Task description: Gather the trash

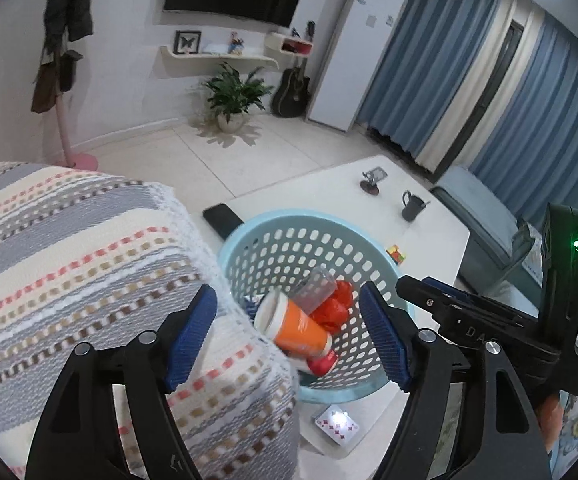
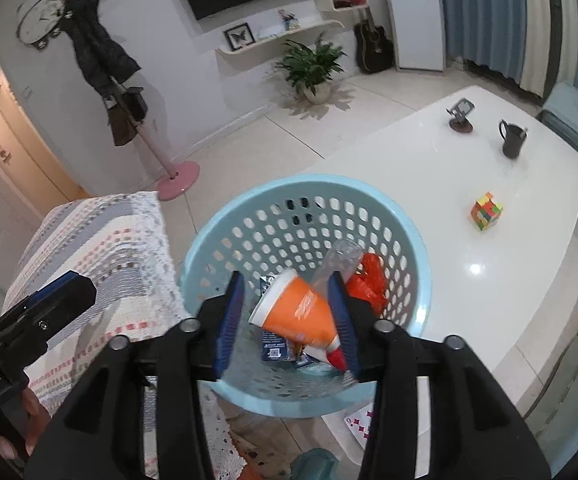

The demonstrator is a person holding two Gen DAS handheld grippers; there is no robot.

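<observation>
A light blue perforated basket (image 1: pixel 289 215) (image 2: pixel 309 180) stands on the white table. Inside lie an orange paper cup (image 1: pixel 301 326) (image 2: pixel 301 312), a clear plastic cup (image 1: pixel 315 286) (image 2: pixel 339 258), a crumpled red bag (image 1: pixel 335 308) (image 2: pixel 371 280), a red-and-white can (image 1: pixel 321 362) and a blue wrapper (image 2: pixel 275 350). My left gripper (image 1: pixel 289 336) hangs open and empty over the basket's near rim and the blanket. My right gripper (image 2: pixel 287 320) is open above the basket. The orange cup shows between its blue pads but lies below in the basket, untouched. In the left wrist view the right gripper (image 1: pixel 413 288) sits over the right rim.
A striped knitted blanket (image 1: pixel 89 260) (image 2: pixel 101 240) covers the sofa arm against the basket's left. On the table (image 2: pixel 429 160) are a dark mug (image 2: pixel 511 140), a puzzle cube (image 2: pixel 487 211), a black phone (image 1: pixel 221 220), a small stand (image 2: pixel 461 114) and a playing card (image 1: pixel 337 424).
</observation>
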